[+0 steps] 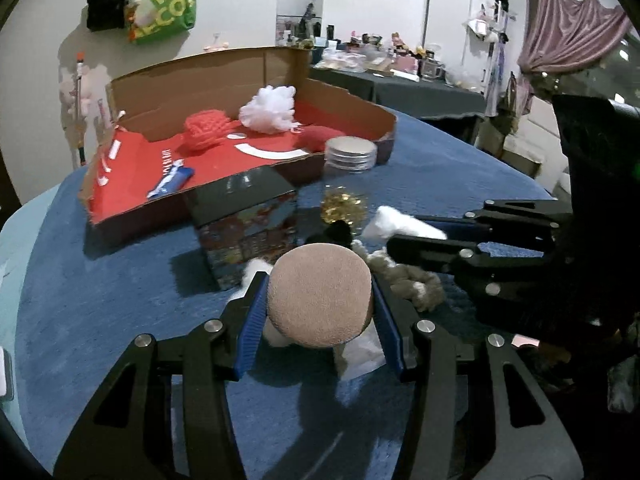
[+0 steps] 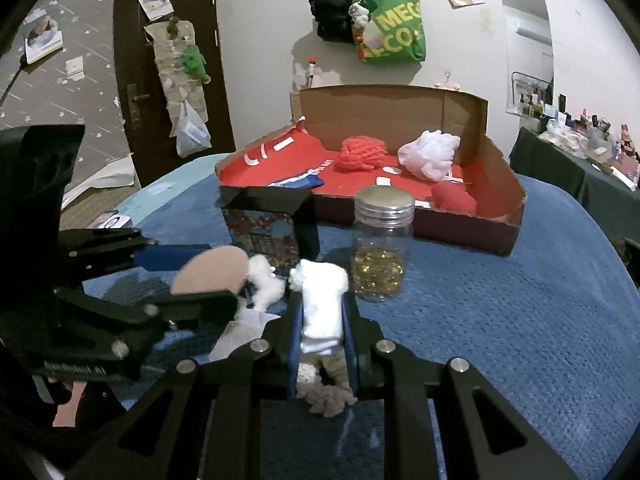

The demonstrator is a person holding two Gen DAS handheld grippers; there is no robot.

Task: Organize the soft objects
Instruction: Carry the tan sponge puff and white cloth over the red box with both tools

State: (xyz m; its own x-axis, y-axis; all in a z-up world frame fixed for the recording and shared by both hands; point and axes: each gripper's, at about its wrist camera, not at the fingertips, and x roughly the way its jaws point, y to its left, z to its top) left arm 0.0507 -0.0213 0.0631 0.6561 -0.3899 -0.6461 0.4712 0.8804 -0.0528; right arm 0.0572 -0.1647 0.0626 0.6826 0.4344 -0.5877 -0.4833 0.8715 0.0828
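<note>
Left hand-held gripper [image 1: 320,300] clamped on a tan sponge [image 1: 320,294], right hand-held gripper [image 2: 322,312] on white cotton [image 2: 322,312], both carried clear of the blue surface [image 2: 500,320], presumably toward the cardboard tray [image 2: 472,236] at frame centre.

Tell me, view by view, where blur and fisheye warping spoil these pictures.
Left wrist view: the round tan sponge puff between the left gripper pads is sharp, while the white cotton wad in the right gripper is smeared; the blue table cloth bows. Right wrist view: the puff blurs, and black corners frame the picture.
</note>
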